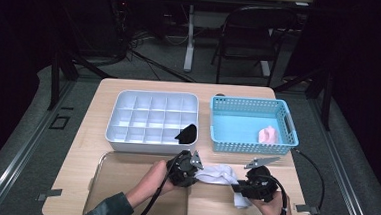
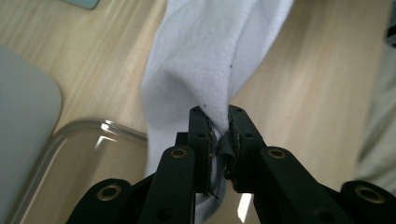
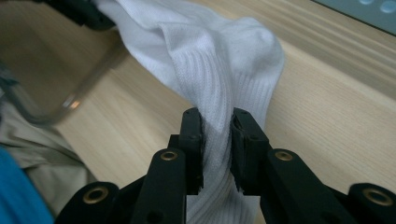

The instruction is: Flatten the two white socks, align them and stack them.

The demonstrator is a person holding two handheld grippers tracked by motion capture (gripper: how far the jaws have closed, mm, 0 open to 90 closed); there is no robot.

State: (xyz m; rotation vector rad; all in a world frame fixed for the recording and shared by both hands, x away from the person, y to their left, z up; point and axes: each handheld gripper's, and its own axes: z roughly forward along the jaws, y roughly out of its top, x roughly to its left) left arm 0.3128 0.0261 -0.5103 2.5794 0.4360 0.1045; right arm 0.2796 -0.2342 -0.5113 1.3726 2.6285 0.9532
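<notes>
On the wooden table point(image 1: 100, 152) a white divided organizer point(image 1: 152, 120) holds a black cloth item point(image 1: 187, 133). To its right, a blue basket point(image 1: 252, 124) contains something pink point(image 1: 269, 135). A clear tray point(image 1: 123, 183) lies near. A folding chair point(image 1: 248, 36) stands far behind.

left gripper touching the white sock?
Touching. The left gripper view shows the left gripper with its jaws pinched on a fold of the white sock.

Dim room, lit tabletop, dark edges, tray glare, soft close-ups
</notes>
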